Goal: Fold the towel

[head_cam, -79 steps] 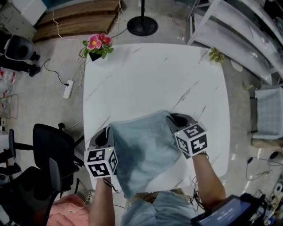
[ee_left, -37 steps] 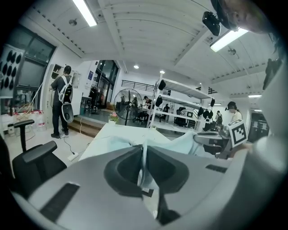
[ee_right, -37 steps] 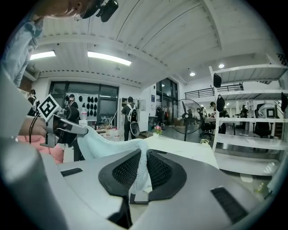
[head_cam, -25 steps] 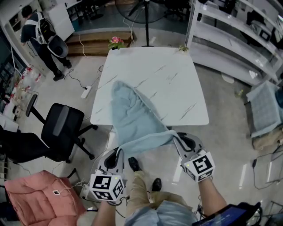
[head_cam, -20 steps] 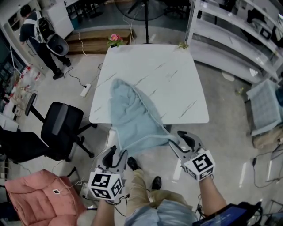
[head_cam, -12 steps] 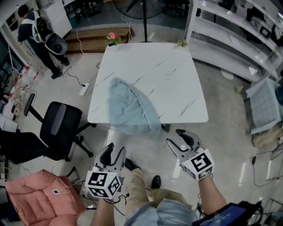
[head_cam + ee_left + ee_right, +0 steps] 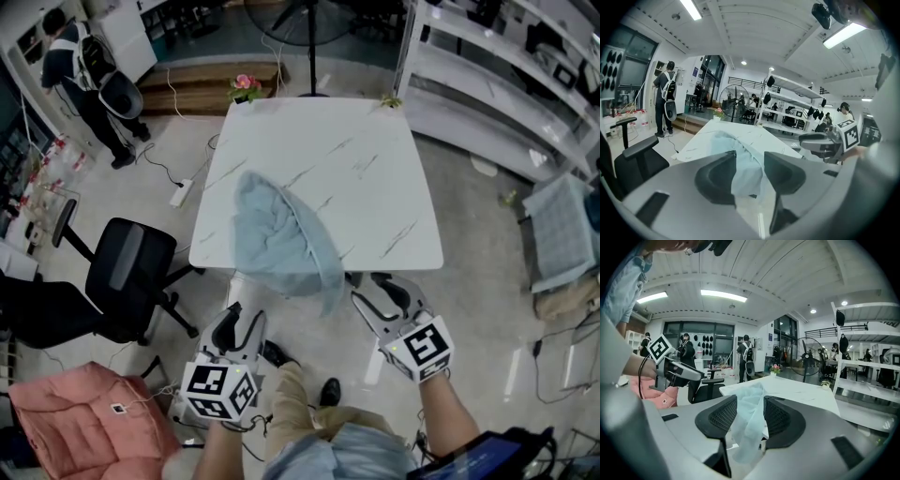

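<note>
The blue towel has dropped onto the table's near edge; left claw and right claw, just opened, stand wide.

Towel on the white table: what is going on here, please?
A person with a gripper in each hand is working on the towel. It lies bunched on the table, with one end hanging over the near edge. The left gripper and right gripper hover just off that edge. The jaws of both have just been opening; the towel shows through the gaps, but neither grips it.
</note>
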Available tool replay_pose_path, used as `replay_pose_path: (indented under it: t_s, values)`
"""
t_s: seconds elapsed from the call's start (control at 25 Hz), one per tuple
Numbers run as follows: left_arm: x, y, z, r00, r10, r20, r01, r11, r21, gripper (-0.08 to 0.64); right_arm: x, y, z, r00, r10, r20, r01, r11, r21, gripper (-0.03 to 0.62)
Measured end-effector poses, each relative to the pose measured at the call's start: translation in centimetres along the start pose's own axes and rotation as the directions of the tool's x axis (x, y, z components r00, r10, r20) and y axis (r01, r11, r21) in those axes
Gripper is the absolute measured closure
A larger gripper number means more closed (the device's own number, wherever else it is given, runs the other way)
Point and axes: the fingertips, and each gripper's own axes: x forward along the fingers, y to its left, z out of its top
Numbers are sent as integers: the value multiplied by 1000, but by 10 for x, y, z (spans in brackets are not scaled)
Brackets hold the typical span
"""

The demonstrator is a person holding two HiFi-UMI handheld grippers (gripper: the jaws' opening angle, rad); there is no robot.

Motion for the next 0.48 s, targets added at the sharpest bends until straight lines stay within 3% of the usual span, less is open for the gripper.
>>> replay_pose_path:
  t_s: [0.48]
  values:
    - [16,30,27,999,25,20,-25,1000,-14,371,41,-6,36,1000,15,22,-14,999,-31,407]
